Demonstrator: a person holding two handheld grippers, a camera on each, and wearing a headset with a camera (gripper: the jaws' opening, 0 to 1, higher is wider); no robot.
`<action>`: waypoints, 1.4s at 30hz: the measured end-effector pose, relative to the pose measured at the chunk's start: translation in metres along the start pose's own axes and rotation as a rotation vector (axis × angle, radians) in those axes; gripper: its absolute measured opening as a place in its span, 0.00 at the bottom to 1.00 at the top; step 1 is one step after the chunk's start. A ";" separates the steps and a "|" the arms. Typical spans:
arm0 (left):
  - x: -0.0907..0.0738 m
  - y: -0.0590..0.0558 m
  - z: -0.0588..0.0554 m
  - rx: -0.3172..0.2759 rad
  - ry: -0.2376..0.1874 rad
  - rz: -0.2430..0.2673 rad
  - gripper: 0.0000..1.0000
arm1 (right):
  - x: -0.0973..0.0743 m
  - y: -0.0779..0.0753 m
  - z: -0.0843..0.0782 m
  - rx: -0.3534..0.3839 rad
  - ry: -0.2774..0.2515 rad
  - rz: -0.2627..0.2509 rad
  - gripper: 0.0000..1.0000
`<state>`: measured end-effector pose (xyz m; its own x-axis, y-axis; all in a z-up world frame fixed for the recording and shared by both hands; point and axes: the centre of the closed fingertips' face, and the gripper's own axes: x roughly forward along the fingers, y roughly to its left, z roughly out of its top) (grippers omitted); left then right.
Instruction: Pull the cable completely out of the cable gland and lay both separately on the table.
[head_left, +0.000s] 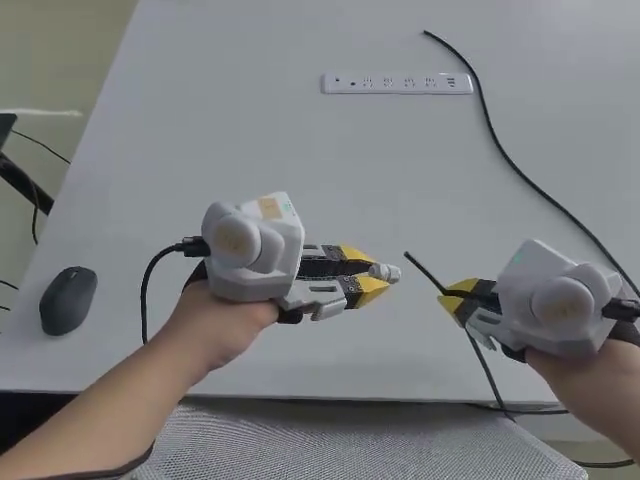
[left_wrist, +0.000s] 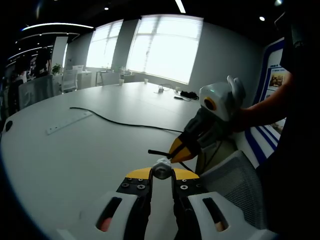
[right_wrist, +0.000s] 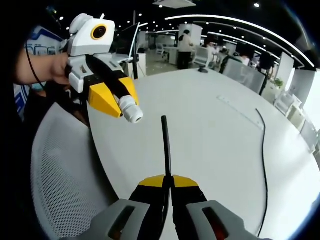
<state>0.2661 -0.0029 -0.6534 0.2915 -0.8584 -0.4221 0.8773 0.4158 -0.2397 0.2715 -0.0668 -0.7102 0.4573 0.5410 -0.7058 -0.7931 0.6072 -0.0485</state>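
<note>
the left gripper (head_left: 368, 274) hangs over the near edge of the table (head_left: 250, 130), a little left of its middle. its yellow-tipped jaws are narrow and clamped on the cable gland (head_left: 388, 271), whose pale end sticks out past the tips. the right gripper (head_left: 450, 297) faces it from the right, also over the near edge, jaws pinched almost together on the black cable (head_left: 420, 268). the cable's free end points towards the gland and stops short of it. the two are near but apart, and neither rests on the table.

the head view adds the rest of the cable, which drops from the right gripper past the near edge towards a mesh chair seat (head_left: 350, 440). it also takes in a dark mouse (head_left: 67, 298) by the near left corner, a white power strip (head_left: 397, 83) towards the far edge, and a black cord (head_left: 520, 170) running from the far edge to the right edge.

the left gripper view meets the gland (left_wrist: 161, 168) end-on, a round grey ring between its own jaw tips, with the right gripper (left_wrist: 176, 150) and the cable's tip (left_wrist: 156, 151) just beyond. the right gripper view gives the side-on picture. the cable (right_wrist: 165, 145) rises straight from between its own shut jaws, and the gland (right_wrist: 132, 112) juts from the left gripper (right_wrist: 121, 101) up to the left, with open air between gland and cable.
</note>
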 end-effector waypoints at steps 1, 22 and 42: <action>0.000 0.000 0.000 0.002 0.000 -0.001 0.15 | 0.000 0.000 0.001 -0.005 0.003 -0.001 0.00; -0.008 -0.002 -0.030 -0.018 -0.015 -0.018 0.15 | 0.016 -0.002 0.028 -0.134 0.071 -0.026 0.00; -0.025 0.010 -0.080 -0.076 -0.016 -0.023 0.15 | 0.063 -0.006 0.067 -0.224 0.121 -0.008 0.00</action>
<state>0.2374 0.0471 -0.7152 0.2781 -0.8724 -0.4021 0.8527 0.4169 -0.3147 0.3321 0.0030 -0.7069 0.4235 0.4549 -0.7834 -0.8650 0.4600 -0.2005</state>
